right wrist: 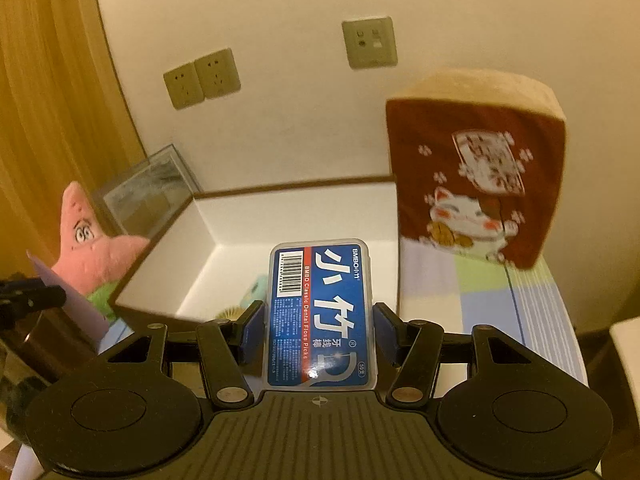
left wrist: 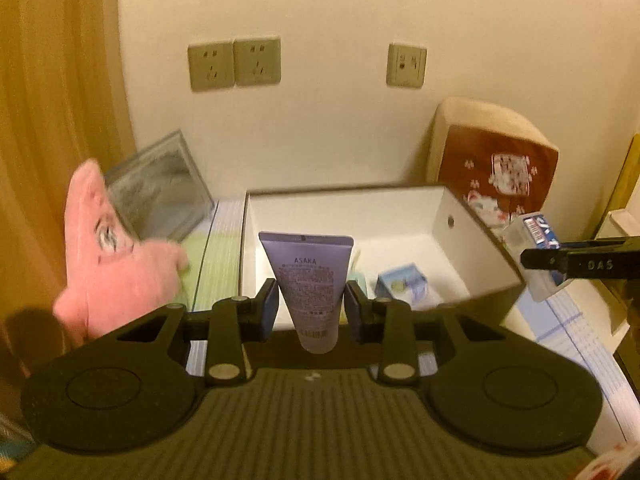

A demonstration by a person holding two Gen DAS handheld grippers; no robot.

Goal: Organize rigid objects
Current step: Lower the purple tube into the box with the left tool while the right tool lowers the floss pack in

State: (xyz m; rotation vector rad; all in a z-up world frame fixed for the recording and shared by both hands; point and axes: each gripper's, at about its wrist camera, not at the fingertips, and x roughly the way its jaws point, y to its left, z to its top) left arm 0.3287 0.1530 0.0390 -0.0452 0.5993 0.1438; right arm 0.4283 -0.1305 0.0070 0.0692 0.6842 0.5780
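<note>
My left gripper [left wrist: 311,306] is shut on a purple tube [left wrist: 310,280] that stands crimped end up between the blue pads. It hangs in front of an open white box [left wrist: 400,216], which holds a blue carton [left wrist: 404,286] and a pale item half hidden behind the tube. My right gripper [right wrist: 319,332] is shut on a blue dental floss pick case [right wrist: 320,312] with a clear rim, held over the near part of the white box [right wrist: 280,216]. In the left wrist view the floss case [left wrist: 534,236] and right gripper show at the right edge.
A pink star plush [left wrist: 108,248] leans at the left beside a clear framed panel [left wrist: 160,188]. A red cat-print cushion [right wrist: 476,176] stands right of the box. Wall sockets [left wrist: 234,64] sit above. A striped mat [right wrist: 520,300] covers the table; a wooden panel [left wrist: 48,80] is at the left.
</note>
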